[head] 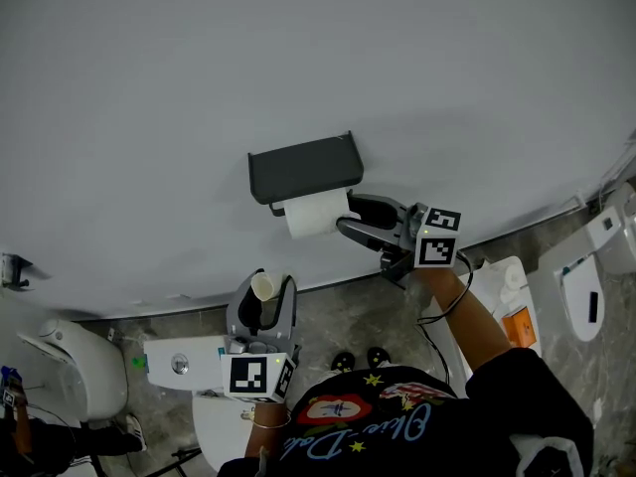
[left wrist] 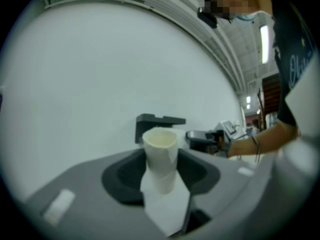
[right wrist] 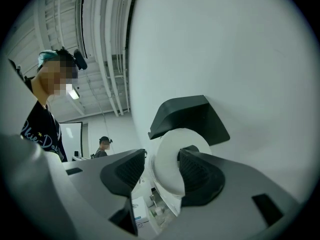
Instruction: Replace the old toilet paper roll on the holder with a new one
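The left gripper (head: 264, 304) is held low and close to the body, pointing level at the wall (head: 149, 87). It is clenched on one spent cardboard tube (head: 263, 286). In the left gripper view, the left gripper (left wrist: 161, 174) holds the tube (left wrist: 161, 154) upright, long axis vertical and open end up, with a loose scrap of paper (left wrist: 167, 206) hanging from its lower part.

Further right, a single dark holder (head: 303, 167) is fixed to the wall, and one full white roll (head: 316, 214) sits directly under its cover. The roll's long axis lies level along the wall, and its flat end faces right.

The right arm (head: 472, 321) reaches out from the body, bent at the wrist so that the right gripper (head: 346, 213) points left along the wall at that end. In the right gripper view, the right gripper (right wrist: 160, 174) is released. Its pads stand on either side of the roll (right wrist: 170, 159), with a gap at the left pad (right wrist: 122, 171). There are two grippers, one tube, one roll and one holder.
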`<state>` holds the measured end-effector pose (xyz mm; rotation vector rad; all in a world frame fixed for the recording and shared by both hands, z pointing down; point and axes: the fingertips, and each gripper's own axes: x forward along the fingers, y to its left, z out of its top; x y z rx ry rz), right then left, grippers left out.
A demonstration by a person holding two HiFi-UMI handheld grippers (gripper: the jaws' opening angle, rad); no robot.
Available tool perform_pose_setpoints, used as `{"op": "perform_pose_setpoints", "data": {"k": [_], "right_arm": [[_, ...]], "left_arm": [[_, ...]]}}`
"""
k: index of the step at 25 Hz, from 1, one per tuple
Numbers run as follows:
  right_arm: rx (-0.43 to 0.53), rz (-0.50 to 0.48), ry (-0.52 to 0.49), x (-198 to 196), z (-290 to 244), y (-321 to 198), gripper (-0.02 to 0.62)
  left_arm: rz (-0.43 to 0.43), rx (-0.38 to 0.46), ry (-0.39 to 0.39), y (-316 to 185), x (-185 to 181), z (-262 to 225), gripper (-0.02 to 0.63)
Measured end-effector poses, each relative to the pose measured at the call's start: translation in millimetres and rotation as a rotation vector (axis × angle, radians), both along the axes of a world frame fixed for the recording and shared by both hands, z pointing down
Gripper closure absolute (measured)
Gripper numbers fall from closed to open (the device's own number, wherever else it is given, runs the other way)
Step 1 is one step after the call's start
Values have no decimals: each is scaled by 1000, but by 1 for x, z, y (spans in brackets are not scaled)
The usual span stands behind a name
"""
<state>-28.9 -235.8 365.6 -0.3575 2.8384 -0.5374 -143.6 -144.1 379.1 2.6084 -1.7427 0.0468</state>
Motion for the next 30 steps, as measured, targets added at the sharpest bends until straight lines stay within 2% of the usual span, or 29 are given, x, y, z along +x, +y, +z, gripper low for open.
{"op": "perform_pose_setpoints", "data": {"k": [3, 6, 8, 10, 13, 15, 17, 20, 30], "right_arm": [[39, 47, 17, 8, -4, 3, 394], [79, 212, 41, 33, -4, -1, 394], [154, 327, 88, 46, -5, 1, 394], [228, 379, 150, 53, -6, 12, 396], [278, 392, 222, 53, -7, 30, 403], [265, 435, 225, 57, -8, 37, 537], [230, 465, 204, 61, -8, 42, 568], [203, 459, 204, 61, -4, 49, 581], [234, 445, 246, 61, -2, 57, 581]], "left_arm": [[3, 3, 1, -2, -1, -1, 420], [7, -2, -7, -2, 0, 0, 420], [9, -7, -16, -4, -1, 2, 420], [13, -11, -18, -5, 0, 4, 420], [17, -17, -20, -8, 2, 6, 420], [20, -18, -20, -10, 4, 6, 420], [24, -11, -19, -10, 7, 4, 420], [36, -4, -20, -11, 13, 3, 420], [55, -16, -23, -12, 20, 8, 420]]}}
